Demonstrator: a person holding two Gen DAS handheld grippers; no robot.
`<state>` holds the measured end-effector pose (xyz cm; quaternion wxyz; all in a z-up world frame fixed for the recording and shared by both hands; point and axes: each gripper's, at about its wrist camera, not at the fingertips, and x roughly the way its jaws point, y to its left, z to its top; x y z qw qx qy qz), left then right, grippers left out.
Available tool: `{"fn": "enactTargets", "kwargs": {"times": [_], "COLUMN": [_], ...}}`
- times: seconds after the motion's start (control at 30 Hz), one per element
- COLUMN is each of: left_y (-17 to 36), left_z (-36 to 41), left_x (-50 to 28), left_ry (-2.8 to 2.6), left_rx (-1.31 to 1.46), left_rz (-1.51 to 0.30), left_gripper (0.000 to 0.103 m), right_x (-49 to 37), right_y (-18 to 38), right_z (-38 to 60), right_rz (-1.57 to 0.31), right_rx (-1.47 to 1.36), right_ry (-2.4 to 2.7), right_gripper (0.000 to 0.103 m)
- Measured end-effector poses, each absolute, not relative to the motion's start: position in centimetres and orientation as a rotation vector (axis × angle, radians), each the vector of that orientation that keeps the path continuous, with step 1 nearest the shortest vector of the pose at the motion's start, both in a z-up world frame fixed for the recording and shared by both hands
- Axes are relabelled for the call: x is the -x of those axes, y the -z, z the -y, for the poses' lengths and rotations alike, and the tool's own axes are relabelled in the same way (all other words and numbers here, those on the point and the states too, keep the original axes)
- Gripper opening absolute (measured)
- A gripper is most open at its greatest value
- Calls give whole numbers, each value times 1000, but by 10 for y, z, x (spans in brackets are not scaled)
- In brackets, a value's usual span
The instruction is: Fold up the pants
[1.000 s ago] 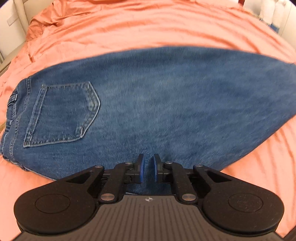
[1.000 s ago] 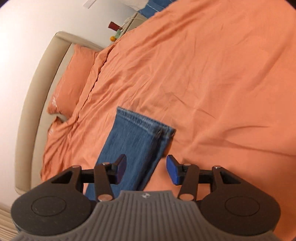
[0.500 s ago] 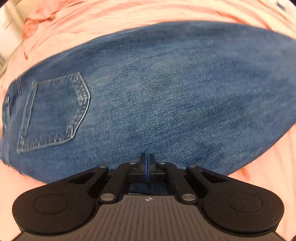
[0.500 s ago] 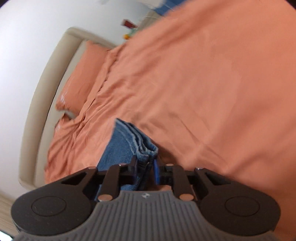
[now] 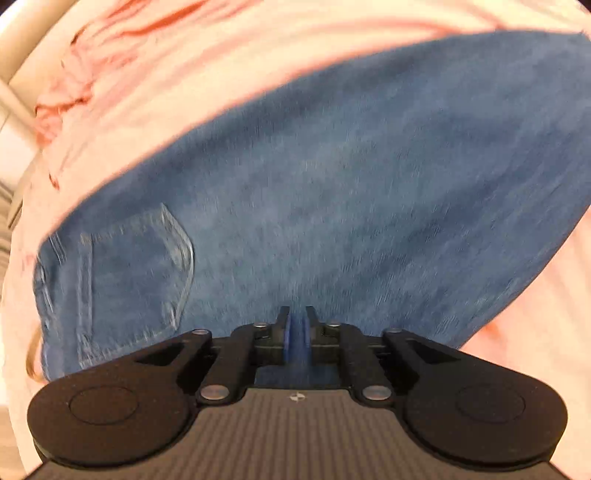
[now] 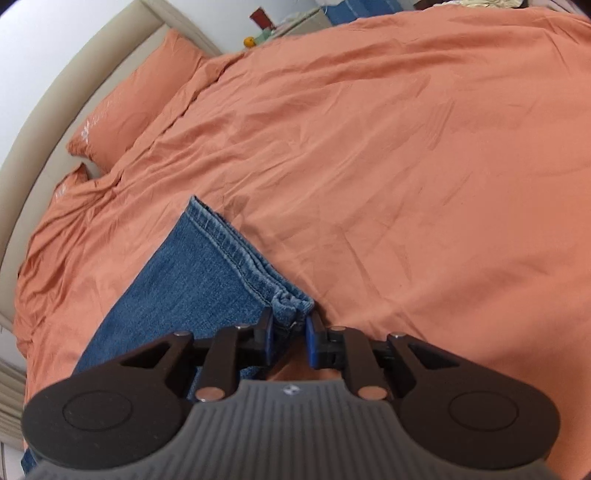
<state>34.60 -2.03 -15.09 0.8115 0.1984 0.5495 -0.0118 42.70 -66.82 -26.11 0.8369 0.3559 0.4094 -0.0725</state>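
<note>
Blue denim pants (image 5: 332, 206) lie on an orange bedsheet (image 5: 184, 74). The left wrist view is blurred; a back pocket (image 5: 136, 280) shows at the left. My left gripper (image 5: 295, 328) is shut on the near edge of the pants, at mid-thigh. In the right wrist view the leg end (image 6: 199, 280) with its stitched hem (image 6: 236, 254) lies flat and slanted. My right gripper (image 6: 290, 332) is shut on the near corner of the hem, which bunches between the blue pads.
The orange sheet (image 6: 406, 166) covers the whole bed. An orange pillow (image 6: 140, 96) lies at the far left by a beige headboard (image 6: 74, 66). A bedside table with small items (image 6: 280, 26) stands beyond the bed.
Both grippers closed: the left on the pants' near edge, the right on the hem corner. Both views have shifted since, and the left one now shows motion blur.
</note>
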Motion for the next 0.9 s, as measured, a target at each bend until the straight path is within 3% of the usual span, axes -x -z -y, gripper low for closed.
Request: {"fn": "enactTargets", "kwargs": {"times": [0.2,0.63,0.73,0.8,0.9], "left_y": [119,161,172,179,191], "left_z": [69,220,242,253,257], "left_x": [-379,-472,-491,-506,-531], "left_ry": [168,517,519,500,492], "left_rx": [-358,-385,-383,-387,-376], "left_rz": [-1083,-1020,-1001,-978,-989], "left_gripper": [13,13,13,13,10], "right_x": [-442,-543,-552,-553,-551], "right_y": [240,274,287,292,288], "right_z": [689,692,694,697,697], "right_rz": [-924,-1066,-1066,-1058,-1037], "right_rx": [-731,-708,-749,-764,-734], "right_ry": [56,-245,-292,-315,-351], "right_gripper": [55,48,41,29,20]}}
